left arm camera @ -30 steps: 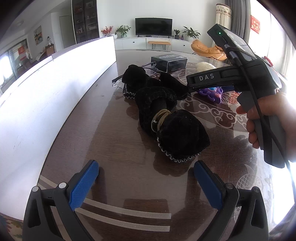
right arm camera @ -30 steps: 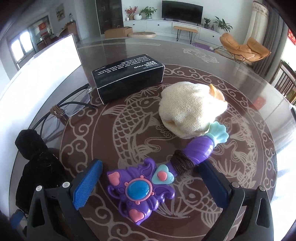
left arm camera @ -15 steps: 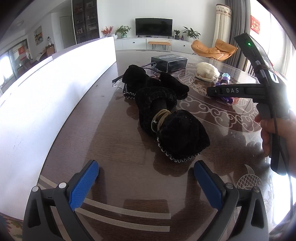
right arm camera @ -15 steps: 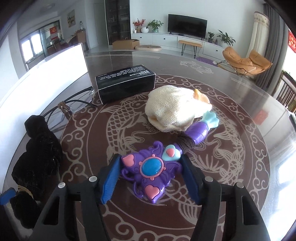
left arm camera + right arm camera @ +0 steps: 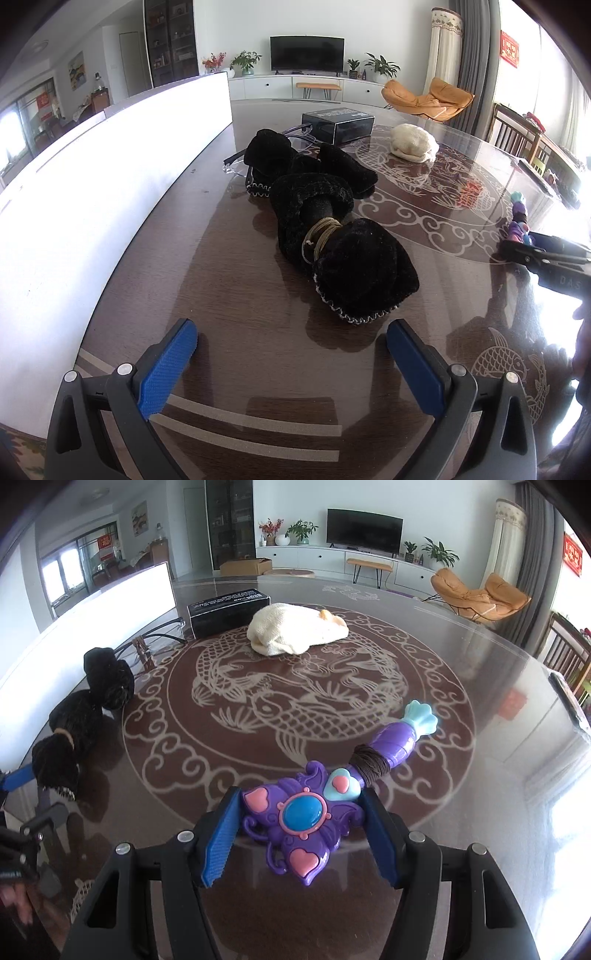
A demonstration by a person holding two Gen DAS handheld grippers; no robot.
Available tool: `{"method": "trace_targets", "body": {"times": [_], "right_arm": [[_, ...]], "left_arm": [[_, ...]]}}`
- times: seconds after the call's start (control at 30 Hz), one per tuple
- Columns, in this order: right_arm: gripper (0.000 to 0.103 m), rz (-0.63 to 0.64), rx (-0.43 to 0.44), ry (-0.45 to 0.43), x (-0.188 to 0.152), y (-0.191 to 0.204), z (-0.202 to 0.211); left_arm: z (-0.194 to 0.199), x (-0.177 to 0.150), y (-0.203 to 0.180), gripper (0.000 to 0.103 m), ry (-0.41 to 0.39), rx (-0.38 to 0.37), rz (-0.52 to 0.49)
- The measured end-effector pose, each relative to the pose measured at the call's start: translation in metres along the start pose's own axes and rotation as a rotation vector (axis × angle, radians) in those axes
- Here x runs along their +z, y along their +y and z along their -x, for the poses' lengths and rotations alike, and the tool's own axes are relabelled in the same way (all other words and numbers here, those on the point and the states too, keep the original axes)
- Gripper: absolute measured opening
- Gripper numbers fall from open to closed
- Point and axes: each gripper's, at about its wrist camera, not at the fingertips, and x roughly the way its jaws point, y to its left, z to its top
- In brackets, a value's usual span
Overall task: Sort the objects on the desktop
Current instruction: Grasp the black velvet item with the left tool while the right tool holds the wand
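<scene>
My right gripper (image 5: pixel 301 834) is shut on the head of a purple toy wand (image 5: pixel 306 814) with pink hearts and a blue gem, and holds it above the table; its handle points away to the right. The wand's tip also shows at the right edge of the left wrist view (image 5: pixel 519 221). My left gripper (image 5: pixel 291 365) is open and empty, low over the table, just short of a black plush scarf (image 5: pixel 332 236) tied with a tan band. A cream knitted hat (image 5: pixel 295 629) and a black box (image 5: pixel 229 611) lie farther back.
Clear glasses (image 5: pixel 236 162) lie under the far end of the scarf. A white panel (image 5: pixel 92 192) runs along the table's left side. The glass-topped table (image 5: pixel 295 701) has a fish pattern in its middle. Chairs stand at the far right.
My right gripper has closed on the wand head and carried it back and to the right, away from the hat. The left gripper has not moved.
</scene>
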Motion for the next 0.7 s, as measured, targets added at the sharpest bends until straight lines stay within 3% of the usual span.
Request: {"method": "trace_targets", "body": {"times": [0.17, 0.4, 0.7], "right_arm": [[0.065, -0.007, -0.007, 0.0, -0.012, -0.005, 0.011], [0.078, -0.015, -0.008, 0.009, -0.014, -0.006, 0.01], [0.084, -0.005, 0.0, 0.016, -0.014, -0.003, 0.01]], "left_arm": [[0.0, 0.0, 0.0, 0.103, 0.0, 0.0, 0.0], [0.0, 0.0, 0.0, 0.103, 0.0, 0.0, 0.0], [-0.001, 0.0, 0.0, 0.103, -0.001, 0.0, 0.0]]}}
